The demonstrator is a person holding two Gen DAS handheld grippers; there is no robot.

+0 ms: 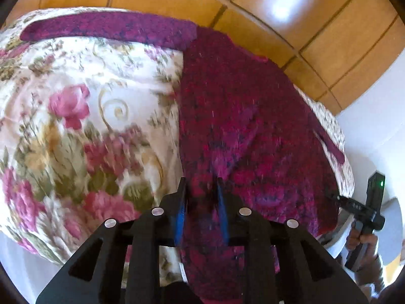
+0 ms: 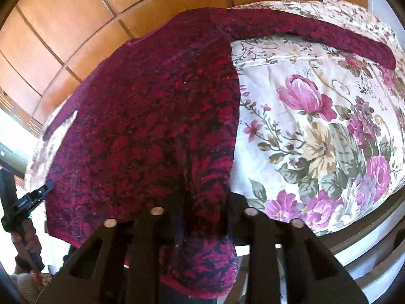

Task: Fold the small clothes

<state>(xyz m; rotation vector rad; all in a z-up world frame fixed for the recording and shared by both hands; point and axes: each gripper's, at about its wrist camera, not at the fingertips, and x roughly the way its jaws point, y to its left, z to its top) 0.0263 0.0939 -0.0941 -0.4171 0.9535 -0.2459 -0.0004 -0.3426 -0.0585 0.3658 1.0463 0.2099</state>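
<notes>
A fuzzy magenta-and-dark-red sweater (image 1: 243,116) lies spread on a floral cloth (image 1: 88,116), one sleeve (image 1: 108,29) stretched out along the far edge. My left gripper (image 1: 201,190) is shut on the sweater's near hem at one corner. My right gripper (image 2: 205,197) is shut on the near hem at the other corner, where the sweater (image 2: 157,116) bunches between its fingers. Each gripper also shows in the other's view: the right one (image 1: 336,198) and the left one (image 2: 45,186) at the hem's ends.
The floral cloth (image 2: 316,126) covers a rounded table. Orange-brown floor tiles (image 1: 278,20) lie beyond it. A white surface (image 1: 374,116) stands to one side. A person's hand (image 2: 25,238) holds the other gripper's handle.
</notes>
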